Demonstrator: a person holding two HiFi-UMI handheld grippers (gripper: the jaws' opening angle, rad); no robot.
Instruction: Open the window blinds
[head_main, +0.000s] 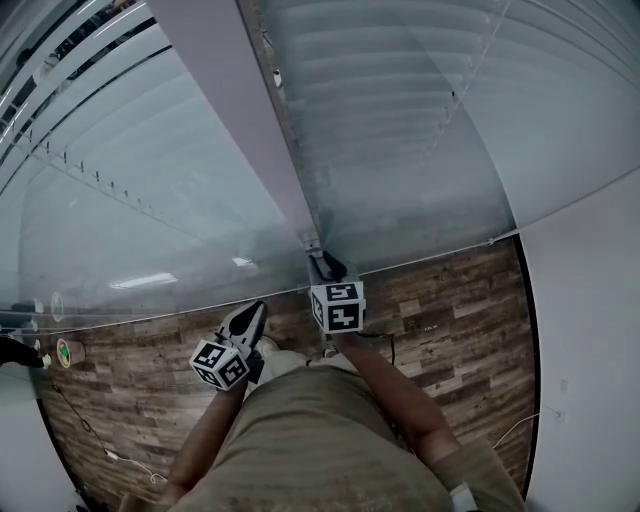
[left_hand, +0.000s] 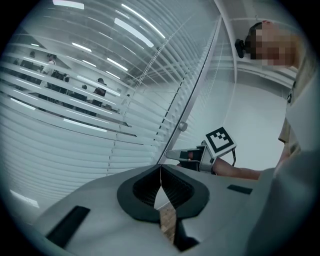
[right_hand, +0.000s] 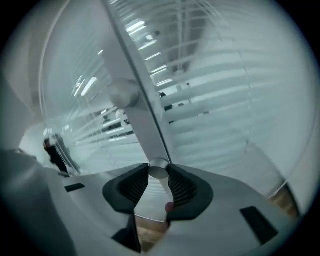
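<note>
Two dangers seem possible to me. The right tongs (right_hand: 158, 176) grip the small round knob (right_hand: 159, 168) on the frame post (head_main: 240, 110) between the blinds (head_main: 400, 130). The smooth knob may slip from the pads, or too much turning may strain its mechanism. The left tongs (left_hand: 160, 170), shut and empty, hang near at the left, touching nothing.

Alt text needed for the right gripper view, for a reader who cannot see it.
The right gripper is closed on a small round metal knob on a pale window frame post that runs up and to the left. Horizontal blinds fill the glass on both sides, and a second knob sits higher on the post.
</note>
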